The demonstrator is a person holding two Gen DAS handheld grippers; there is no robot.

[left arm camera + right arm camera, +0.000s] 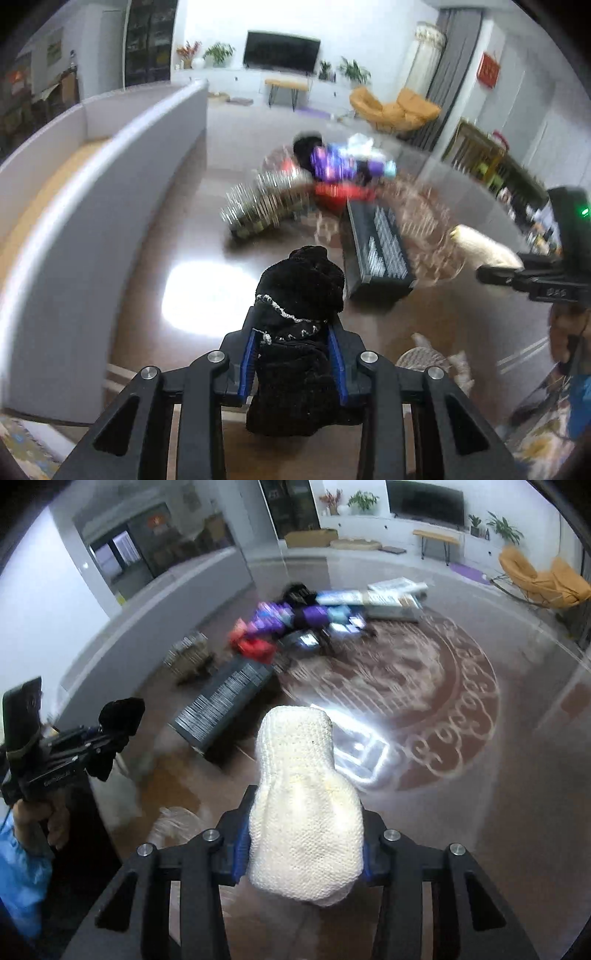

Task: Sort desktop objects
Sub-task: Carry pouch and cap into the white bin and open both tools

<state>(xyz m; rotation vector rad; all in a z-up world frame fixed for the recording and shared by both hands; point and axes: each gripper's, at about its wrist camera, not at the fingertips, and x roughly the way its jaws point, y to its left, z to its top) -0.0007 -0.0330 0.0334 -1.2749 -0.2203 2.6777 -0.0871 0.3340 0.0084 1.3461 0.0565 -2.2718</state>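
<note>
My left gripper (293, 354) is shut on a black fuzzy fabric item with white trim (299, 295), held above the brown table. My right gripper (304, 834) is shut on a cream knitted item (301, 775), also held above the table. Each gripper shows in the other's view: the left gripper with the black item (118, 716) at the left, the right gripper with the cream item (487, 251) at the right. A long black box with white print (376, 247) (225, 701) lies on the table ahead of both.
A blurred pile of purple, red and black objects (340, 170) (280, 624) lies further back, with a metallic striped item (266, 203) beside it. A white-and-grey box (395, 594) lies at the far side. A grey curved partition (110, 177) borders the table's left.
</note>
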